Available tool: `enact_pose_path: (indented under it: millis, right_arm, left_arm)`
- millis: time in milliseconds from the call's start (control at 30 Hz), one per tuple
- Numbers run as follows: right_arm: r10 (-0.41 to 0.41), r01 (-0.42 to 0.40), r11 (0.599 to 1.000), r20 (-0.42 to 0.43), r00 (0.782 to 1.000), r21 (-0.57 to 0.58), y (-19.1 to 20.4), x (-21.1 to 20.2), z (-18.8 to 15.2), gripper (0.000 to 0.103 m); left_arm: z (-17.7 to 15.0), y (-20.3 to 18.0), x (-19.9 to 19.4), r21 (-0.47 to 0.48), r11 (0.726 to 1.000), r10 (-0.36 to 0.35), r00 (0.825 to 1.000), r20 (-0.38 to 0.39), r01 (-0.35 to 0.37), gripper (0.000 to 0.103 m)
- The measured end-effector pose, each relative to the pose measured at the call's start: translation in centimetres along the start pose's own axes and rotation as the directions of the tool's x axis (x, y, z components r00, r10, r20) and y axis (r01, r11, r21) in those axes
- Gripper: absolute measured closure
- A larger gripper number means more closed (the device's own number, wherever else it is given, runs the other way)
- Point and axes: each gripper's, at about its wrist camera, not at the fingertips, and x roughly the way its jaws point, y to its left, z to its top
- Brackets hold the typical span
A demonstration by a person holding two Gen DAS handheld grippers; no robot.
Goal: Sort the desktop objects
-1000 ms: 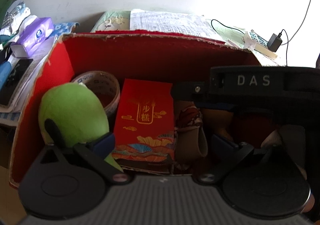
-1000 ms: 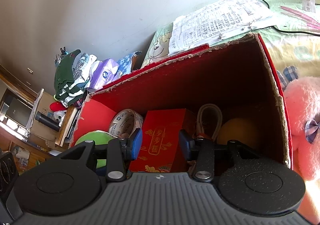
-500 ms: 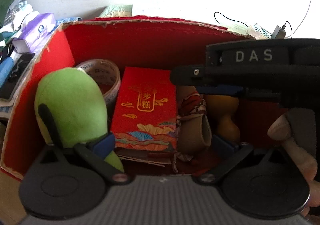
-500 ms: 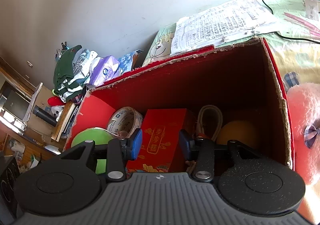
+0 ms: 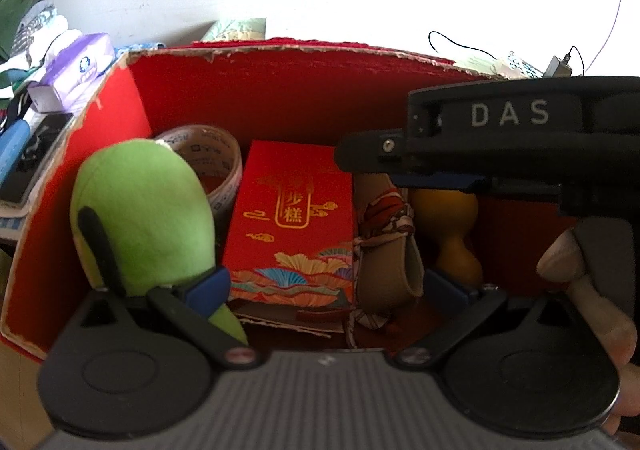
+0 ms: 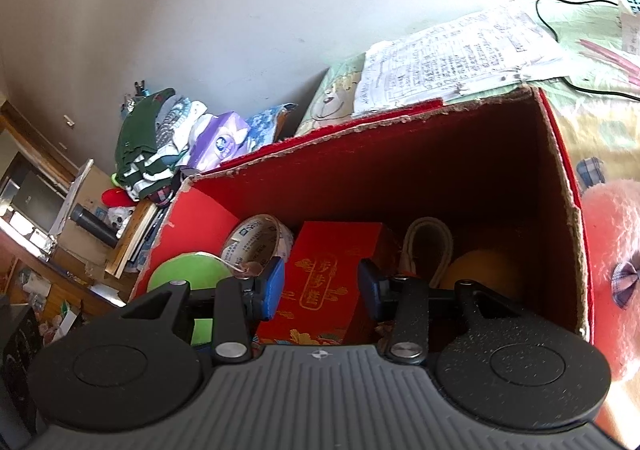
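Lowering both claws deeper into the red box (image 6: 420, 178) | left claw (image 5: 326, 286) and right claw (image 6: 320, 286) open, empty | red packet (image 6: 324, 282) at 12 o'clock, already boxed.

A lived-in home: folded clothes (image 6: 152, 138), a tissue pack (image 6: 220, 140), handwritten papers (image 6: 452, 58) on a cartoon-print bedspread (image 6: 332, 102)

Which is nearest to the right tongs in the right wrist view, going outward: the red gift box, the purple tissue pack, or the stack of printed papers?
1. Red gift box: directly ahead of the right tongs, inside the red carton.
2. Purple tissue pack: outside the carton, past its left corner.
3. Printed papers: beyond the carton's back wall, to the right.
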Motion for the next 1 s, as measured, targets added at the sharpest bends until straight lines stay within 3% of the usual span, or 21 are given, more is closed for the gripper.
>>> enact_pose_path:
  millis: [233,300,467,533,633,733,900,1000]
  right_arm:
    - [0.055,-0.054,0.998,0.072,0.996,-0.021,0.2,-1.0,-0.4,0.058]
    - [0.082,-0.08,0.996,0.09,0.993,-0.029,0.1,-1.6,-0.4,0.058]
    - [0.173,-0.174,0.985,0.127,0.977,-0.003,-1.7,-5.4,0.0,0.058]
    - [0.198,-0.197,0.98,0.157,0.968,-0.019,-2.5,-7.7,0.2,0.058]
    - [0.222,-0.223,0.975,0.208,0.953,-0.019,-4.4,-11.4,0.1,0.058]
    - [0.211,-0.219,0.976,0.244,0.946,0.007,-7.2,-14.8,-0.2,0.057]
    - [0.103,-0.121,0.992,0.319,0.942,0.035,-12.8,-20.8,-0.6,0.057]
    - [0.023,-0.057,0.995,0.357,0.934,0.085,-16.5,-24.1,-1.0,0.057]
  left_arm:
    - [-0.3,-0.2,-0.3,0.0,1.0,0.005,0.999,0.032,-0.005,0.001]
    - [-0.4,-0.7,-0.9,-0.006,0.999,0.042,0.998,0.054,-0.042,0.002]
    - [-0.8,-3.3,-5.0,-0.009,0.987,0.159,0.97,0.182,-0.16,0.001]
    - [-0.8,-4.6,-6.0,-0.02,0.982,0.187,0.962,0.199,-0.187,0.001]
    - [0.1,-6.3,-7.1,-0.053,0.987,0.157,0.97,0.185,-0.15,0.001]
    - [0.4,-9.6,-8.3,-0.037,0.993,0.118,0.968,0.22,-0.113,0.001]
    - [1.1,-18.3,-8.4,0.076,0.996,0.017,0.958,0.288,-0.04,0.001]
    - [1.4,-22.9,-7.1,0.119,0.992,-0.066,0.961,0.267,0.035,0.001]
